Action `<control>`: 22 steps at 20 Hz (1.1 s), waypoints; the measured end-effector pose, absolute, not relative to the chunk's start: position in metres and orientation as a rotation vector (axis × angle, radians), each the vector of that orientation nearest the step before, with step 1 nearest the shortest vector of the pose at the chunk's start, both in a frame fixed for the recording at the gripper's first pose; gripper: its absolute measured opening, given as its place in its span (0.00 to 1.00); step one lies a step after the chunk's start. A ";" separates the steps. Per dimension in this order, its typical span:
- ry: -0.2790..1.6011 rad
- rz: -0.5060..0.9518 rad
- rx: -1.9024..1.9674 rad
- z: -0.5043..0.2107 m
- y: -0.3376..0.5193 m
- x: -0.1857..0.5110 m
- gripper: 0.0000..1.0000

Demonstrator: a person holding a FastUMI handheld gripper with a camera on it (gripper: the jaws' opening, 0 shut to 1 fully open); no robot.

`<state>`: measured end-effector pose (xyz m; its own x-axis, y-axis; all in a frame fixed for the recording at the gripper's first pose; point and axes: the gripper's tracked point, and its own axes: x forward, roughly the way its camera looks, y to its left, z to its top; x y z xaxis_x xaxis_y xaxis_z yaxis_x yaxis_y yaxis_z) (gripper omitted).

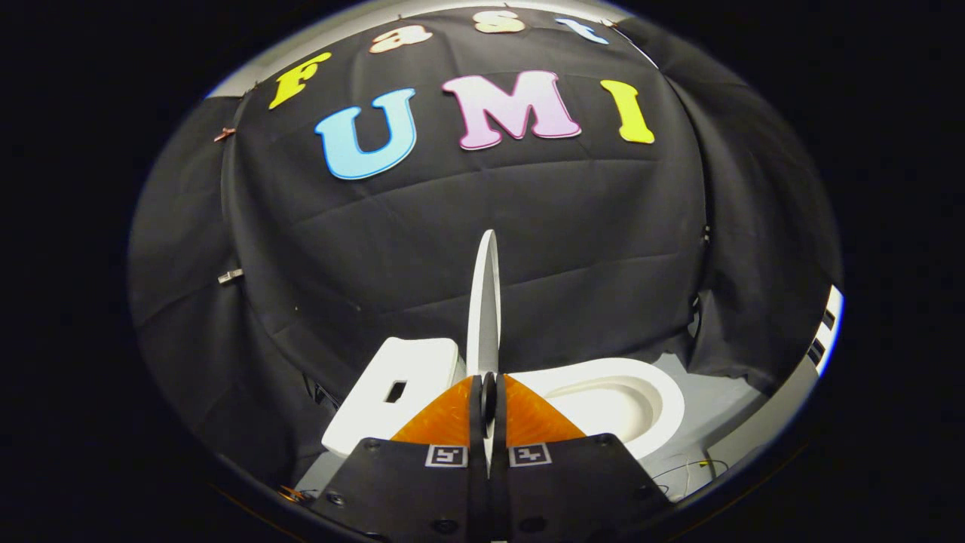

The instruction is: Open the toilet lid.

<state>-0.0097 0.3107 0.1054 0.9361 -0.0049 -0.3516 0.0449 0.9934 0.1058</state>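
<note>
Toilet lid (484, 294), thin smooth white, stands upright, apparently pinched between gripper (488, 396) fingers

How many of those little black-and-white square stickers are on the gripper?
2. One sticker sits on the left finger's base, the other sticker on the right finger's base, either side of the gripper, which pinches the raised toilet lid. Others may be hidden.

A staged recording booth: black cloth wall (452, 249) behind a white toilet (626, 400).
</note>
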 end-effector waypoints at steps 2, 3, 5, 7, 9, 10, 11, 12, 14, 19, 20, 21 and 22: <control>0.339 -0.025 0.073 0.106 0.332 -0.009 0.05; 0.332 -0.025 0.051 0.106 0.343 -0.009 0.05; 0.321 -0.024 0.014 0.105 0.364 -0.010 0.05; 0.318 -0.021 -0.015 0.099 0.382 -0.009 0.05; 0.307 -0.015 -0.040 0.096 0.400 -0.009 0.06; 0.302 -0.008 -0.060 0.094 0.410 -0.009 0.06; 0.300 -0.003 -0.079 0.091 0.417 -0.008 0.06; 0.299 -0.002 -0.095 0.088 0.424 -0.007 0.06; 0.304 0.000 -0.099 0.084 0.433 -0.010 0.05; 0.299 -0.012 -0.108 0.081 0.444 -0.007 0.06; 0.303 -0.003 -0.129 0.080 0.449 -0.006 0.06; 0.300 -0.006 -0.138 0.080 0.452 -0.007 0.06; 0.297 -0.013 -0.141 0.079 0.453 -0.008 0.06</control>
